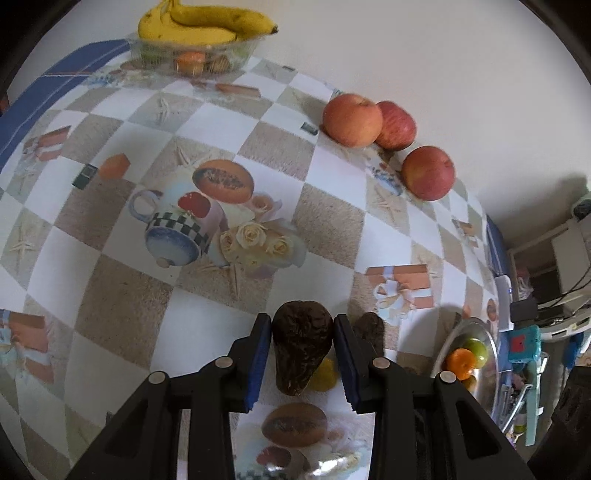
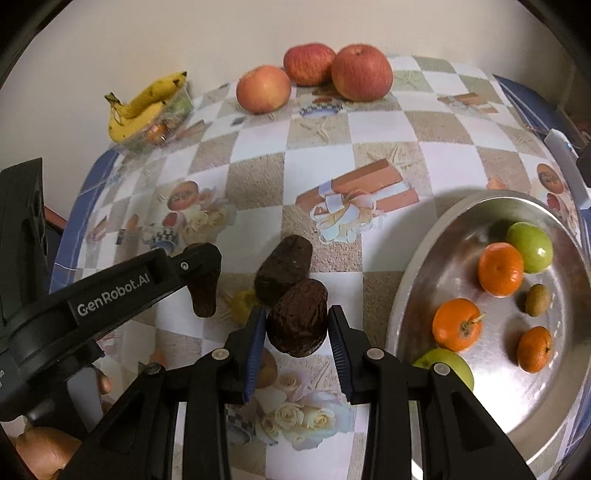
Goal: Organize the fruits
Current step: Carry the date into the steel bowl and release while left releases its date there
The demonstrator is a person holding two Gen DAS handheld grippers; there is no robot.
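My left gripper (image 1: 302,354) is shut on a dark wrinkled avocado (image 1: 301,345); the same gripper (image 2: 202,282) and its avocado (image 2: 204,295) show at the left of the right wrist view. My right gripper (image 2: 297,332) is shut on a second dark avocado (image 2: 298,321). A third dark avocado (image 2: 282,271) lies on the tablecloth just beyond, with a small yellow fruit (image 2: 243,304) beside it. Three apples (image 2: 314,74) sit at the table's far edge. A silver tray (image 2: 421,280) at the right holds oranges (image 2: 500,269) and green fruits (image 2: 530,247).
A clear bowl (image 1: 192,55) with bananas (image 1: 207,22) on top stands at the far corner, also seen in the right wrist view (image 2: 147,107). The patterned checkered tablecloth (image 1: 258,147) covers the table, against a white wall. Clutter lies off the table's right edge (image 1: 546,295).
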